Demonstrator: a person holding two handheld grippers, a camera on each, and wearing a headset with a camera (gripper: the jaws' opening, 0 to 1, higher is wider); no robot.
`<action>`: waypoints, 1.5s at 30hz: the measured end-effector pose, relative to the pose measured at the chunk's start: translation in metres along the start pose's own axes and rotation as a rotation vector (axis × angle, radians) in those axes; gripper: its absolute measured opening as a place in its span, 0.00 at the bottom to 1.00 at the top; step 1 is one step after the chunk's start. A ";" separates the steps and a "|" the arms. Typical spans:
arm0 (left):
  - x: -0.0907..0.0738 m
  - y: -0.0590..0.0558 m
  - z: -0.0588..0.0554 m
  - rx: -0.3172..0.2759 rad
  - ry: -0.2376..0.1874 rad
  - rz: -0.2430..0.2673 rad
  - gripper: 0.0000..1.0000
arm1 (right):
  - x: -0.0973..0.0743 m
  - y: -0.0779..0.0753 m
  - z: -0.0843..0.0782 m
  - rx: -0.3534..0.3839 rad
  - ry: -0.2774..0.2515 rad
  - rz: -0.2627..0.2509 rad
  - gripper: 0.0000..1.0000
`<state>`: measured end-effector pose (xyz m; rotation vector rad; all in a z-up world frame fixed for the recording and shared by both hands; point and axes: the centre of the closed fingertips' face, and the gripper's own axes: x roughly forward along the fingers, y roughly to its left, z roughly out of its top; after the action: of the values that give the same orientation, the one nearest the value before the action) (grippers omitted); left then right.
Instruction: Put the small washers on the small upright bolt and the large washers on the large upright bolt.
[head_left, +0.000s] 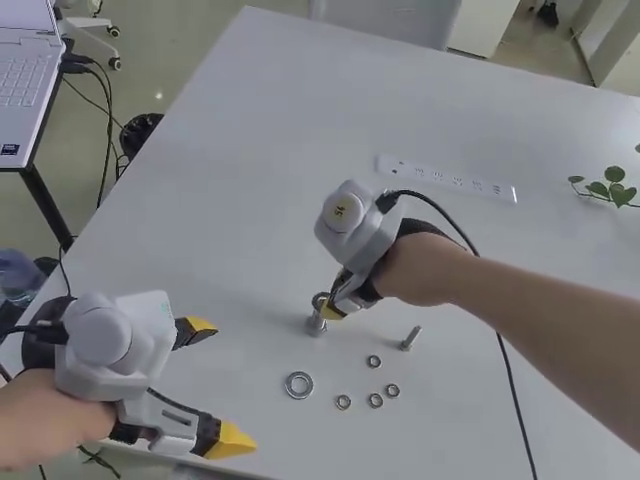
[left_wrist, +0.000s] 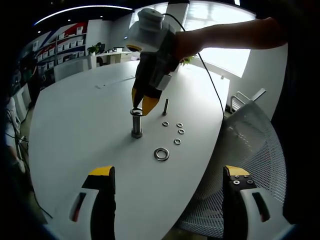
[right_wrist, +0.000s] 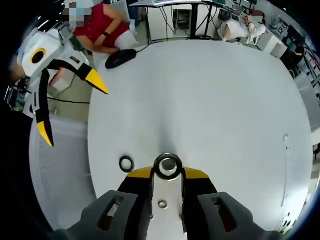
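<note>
Across the tabletop (head_left: 300, 150), the right claw (head_left: 330, 310) is pinching a large washer (right_wrist: 168, 166) atop the large bolt (head_left: 316, 322), the left claw (head_left: 218, 383) is gaping empty, and five loose washers (head_left: 375, 400) are waiting by the small bolt (head_left: 409, 339).

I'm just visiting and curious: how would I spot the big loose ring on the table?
On the white table, find the thick upright bolt under the right claw. Toward the table's near edge lies the big ring, flat, plainly wider than the four small rings beside it.
</note>
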<state>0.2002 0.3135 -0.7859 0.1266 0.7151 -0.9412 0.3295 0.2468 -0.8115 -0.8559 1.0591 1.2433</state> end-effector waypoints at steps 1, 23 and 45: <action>0.000 0.000 0.000 -0.001 0.000 0.000 0.89 | 0.001 0.000 -0.001 -0.002 0.003 -0.001 0.21; -0.003 0.002 -0.001 -0.011 -0.004 0.004 0.89 | 0.016 -0.003 -0.003 -0.006 0.019 0.003 0.21; -0.001 0.004 -0.004 -0.014 0.002 -0.003 0.89 | 0.039 -0.001 -0.009 -0.011 0.042 0.008 0.21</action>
<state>0.2004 0.3183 -0.7890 0.1138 0.7236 -0.9391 0.3290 0.2505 -0.8509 -0.8904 1.0912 1.2435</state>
